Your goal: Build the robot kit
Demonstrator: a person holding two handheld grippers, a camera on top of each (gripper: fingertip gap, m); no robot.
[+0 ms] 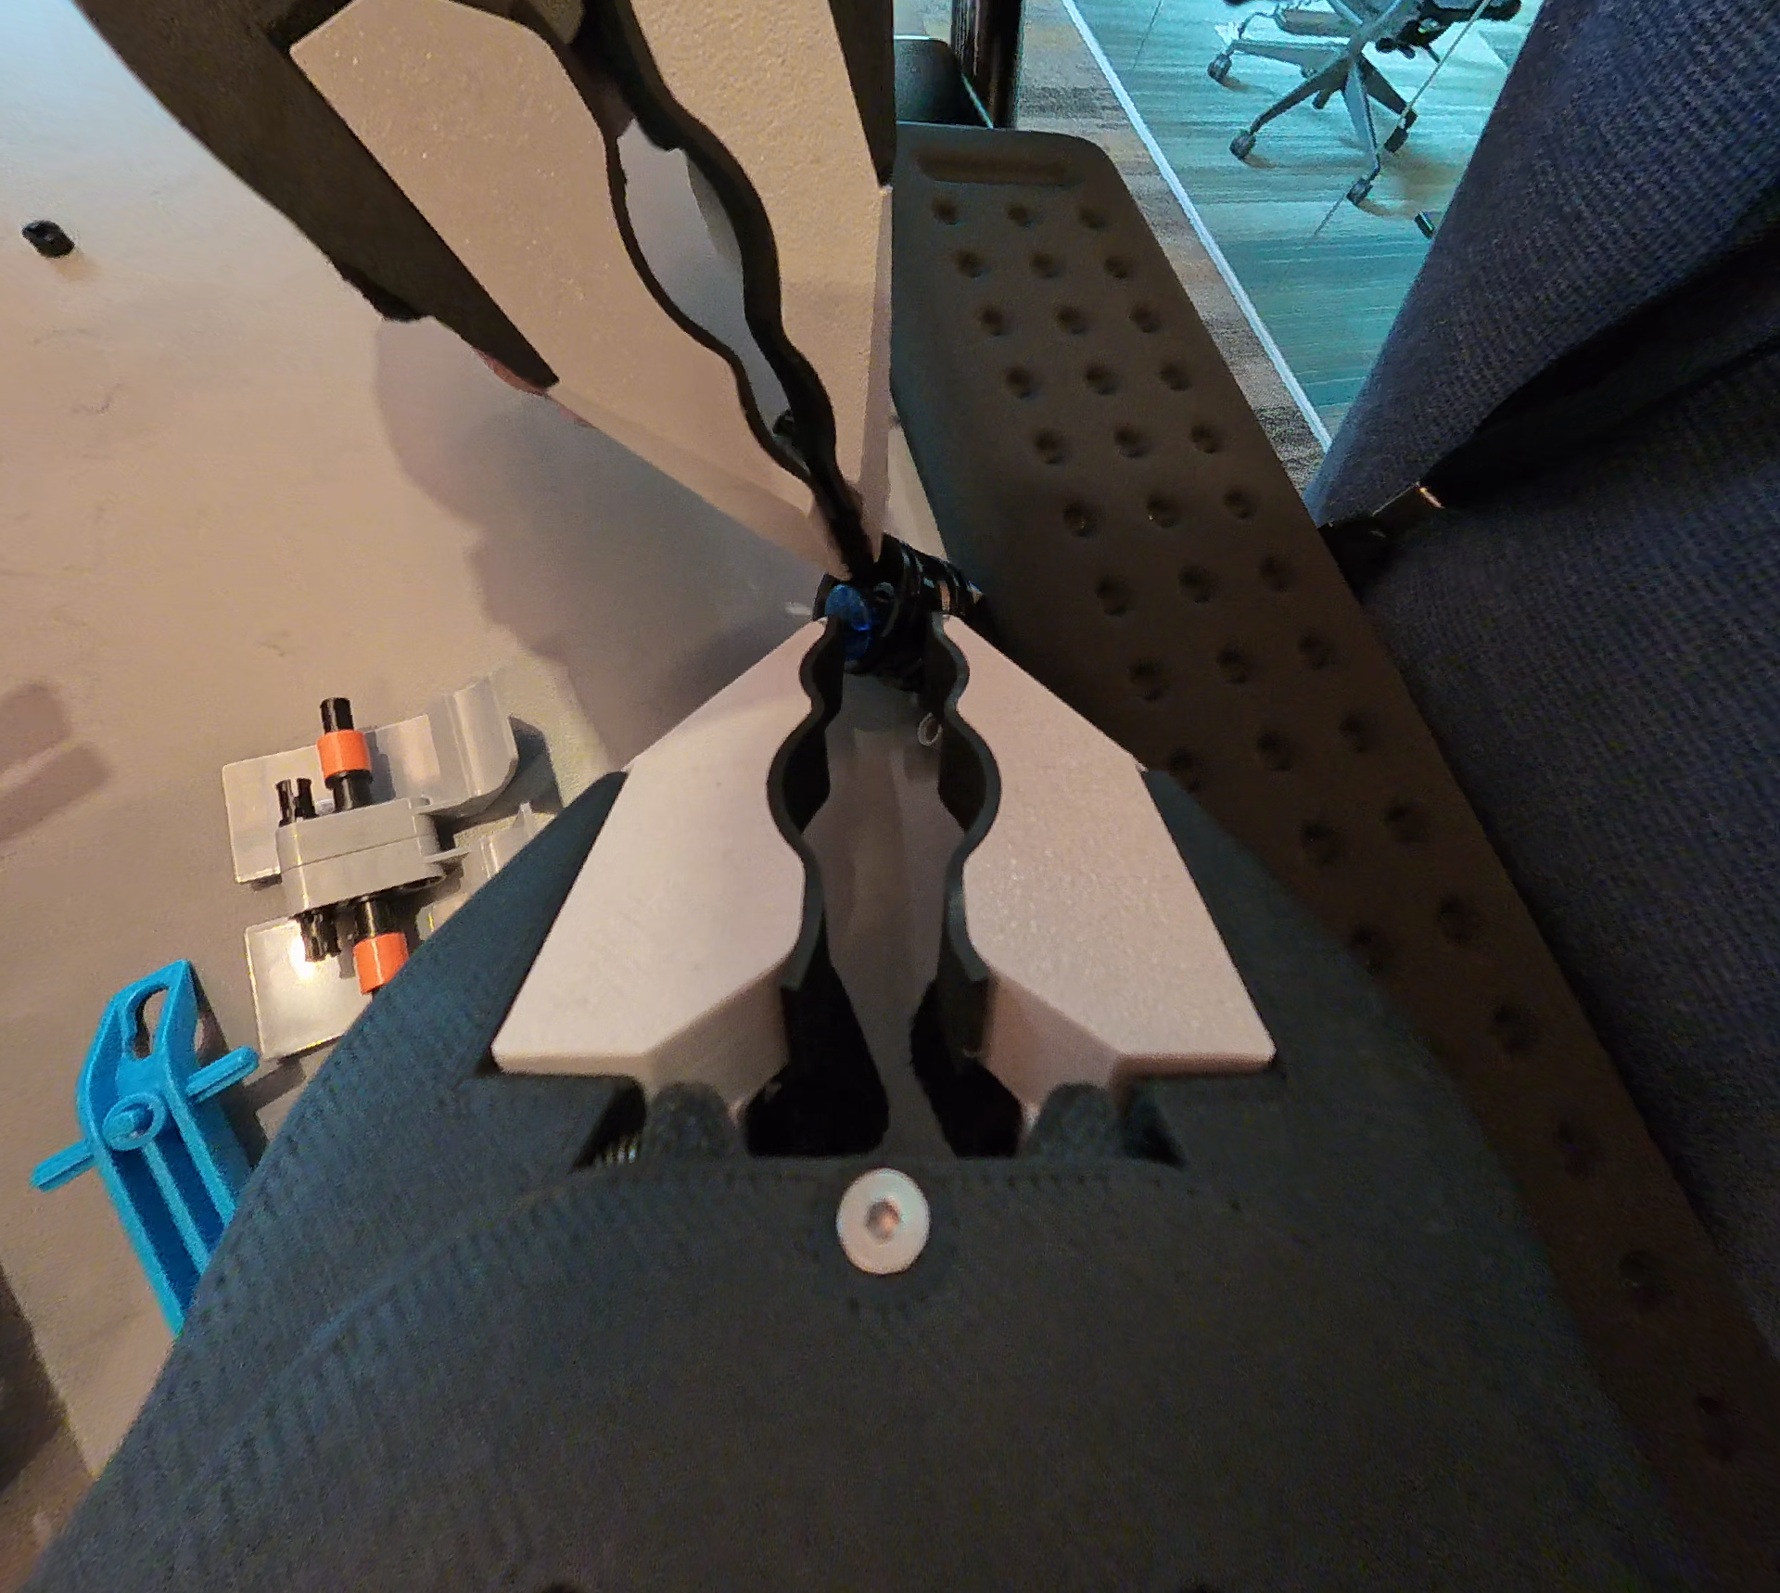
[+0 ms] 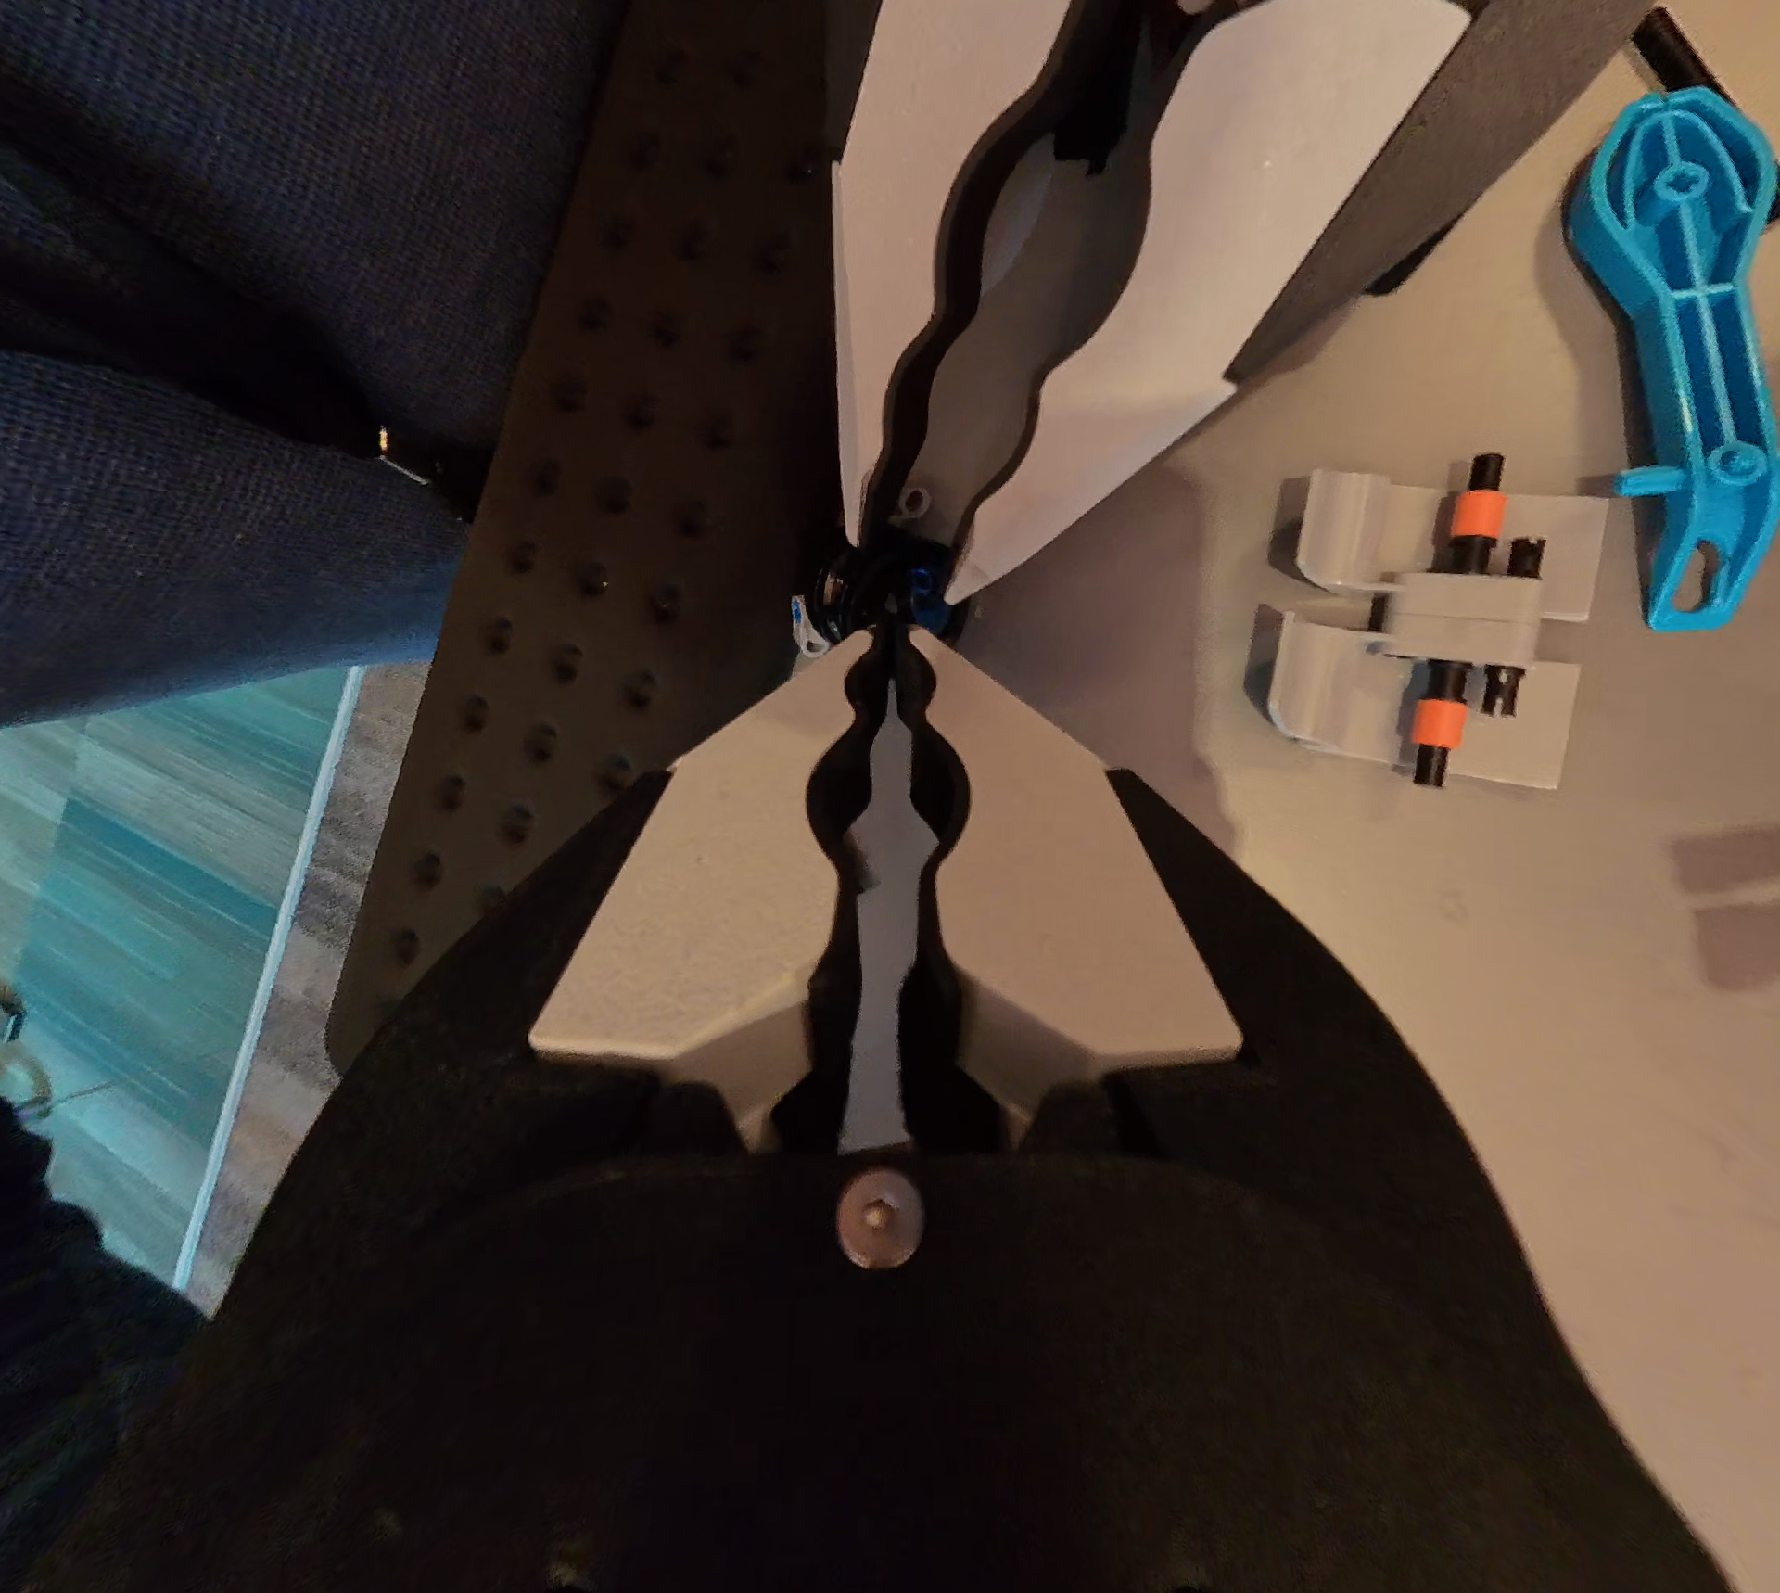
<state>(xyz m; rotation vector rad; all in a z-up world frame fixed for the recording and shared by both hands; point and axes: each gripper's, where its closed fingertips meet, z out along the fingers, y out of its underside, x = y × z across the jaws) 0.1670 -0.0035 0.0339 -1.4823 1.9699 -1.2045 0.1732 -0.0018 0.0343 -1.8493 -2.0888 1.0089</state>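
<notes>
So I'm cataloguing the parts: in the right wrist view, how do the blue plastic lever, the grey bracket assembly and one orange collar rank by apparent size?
1. Grey bracket assembly
2. Blue plastic lever, close to it
3. Orange collar, clearly smallest

left gripper [image 1: 872, 632] tip to tip with right gripper [image 2: 891, 632], small black coil spring with a blue end [image 1: 901, 598] pinched between both | dark flat plate full of holes [image 1: 1137, 410] just right of left gripper | grey block piece with orange rings [image 1: 347, 863] and blue plastic lever [image 1: 159, 1132] on pale table [image 1: 193, 487], left of it
</notes>
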